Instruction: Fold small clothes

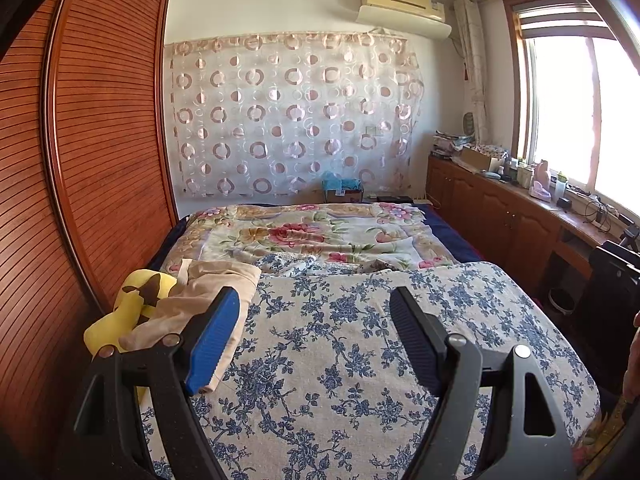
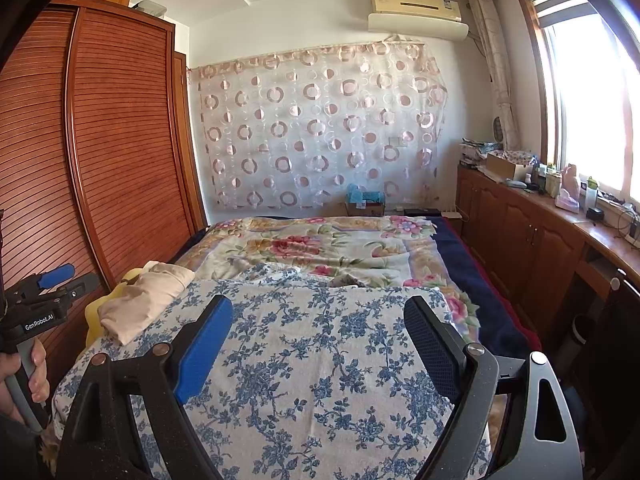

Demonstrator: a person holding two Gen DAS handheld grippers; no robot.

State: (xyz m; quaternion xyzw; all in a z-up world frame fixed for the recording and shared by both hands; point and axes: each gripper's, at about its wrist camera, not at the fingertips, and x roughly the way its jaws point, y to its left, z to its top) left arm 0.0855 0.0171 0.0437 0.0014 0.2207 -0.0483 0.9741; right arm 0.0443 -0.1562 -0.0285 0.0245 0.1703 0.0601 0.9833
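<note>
Two grippers hover over the bed, fingers spread and empty.

Both the left gripper [image 1: 314, 320] and the right gripper [image 2: 320, 328] point slightly down across the blue-and-white floral cloth [image 1: 360, 360] covering the near part of the bed [image 2: 472, 276], each with one blue and one black finger standing wide apart and nothing between them. The folded beige garment [image 1: 208, 304] lies at the left edge of that cloth, partly on top of a yellow cushion [image 1: 132, 300] beside the slatted wooden wardrobe [image 1: 100, 160]; the left gripper's blue finger [image 1: 214, 344] passes in front of it in its own view, though I cannot tell whether it touches. A rose-patterned quilt [image 2: 320, 248] covers the far part of the bed. From the right wrist view, a hand [image 2: 24, 376] grips the left tool's handle.
</note>
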